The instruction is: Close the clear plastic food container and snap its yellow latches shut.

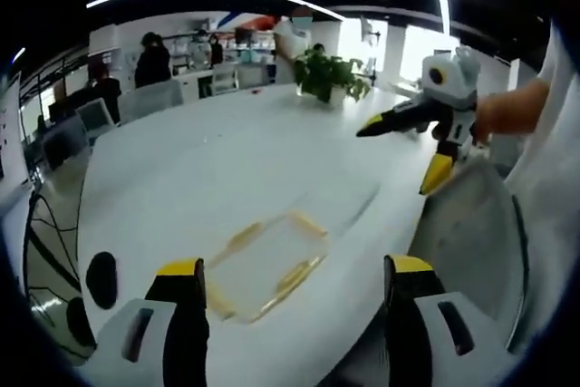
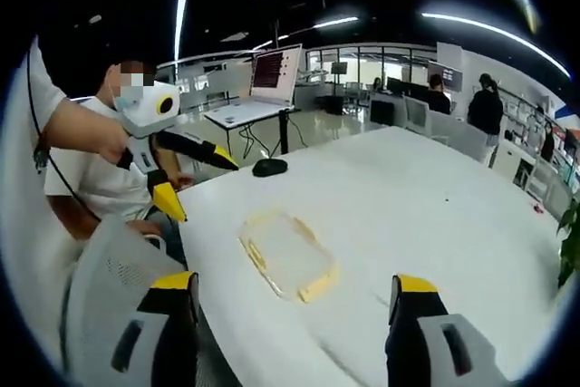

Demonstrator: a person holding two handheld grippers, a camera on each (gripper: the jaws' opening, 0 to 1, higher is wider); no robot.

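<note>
Left gripper view
Your left hand-held gripper: its two yellow-tipped jaws rise from the bottom of the view, spread wide, with nothing between them; it hangs above the near edge of the worktop.
Clear plastic food container: lies flat on the white worktop just beyond the jaw tips, between them in the view and touching neither; its yellow latches show along its long sides. Whether the lid is on you cannot tell from here.
Your right hand-held gripper: comes in from the right, held in your hand well above the worktop and well apart from the container; its dark jaws lie close together with nothing in them.
Potted plant: stands at the far end of the worktop.
Computer mouse: sits at the worktop's left edge.
Mesh chair: stands beside the worktop at the right.

Right gripper view
Your right hand-held gripper: its jaws look set apart here, nothing gripped, above the worktop edge.
Container: flat on the worktop ahead of the jaws, untouched.
Your left hand-held gripper: held up at the left, clear of the container.
Mouse: near the worktop's far-left edge.
Laptop: open on a desk behind.
</note>
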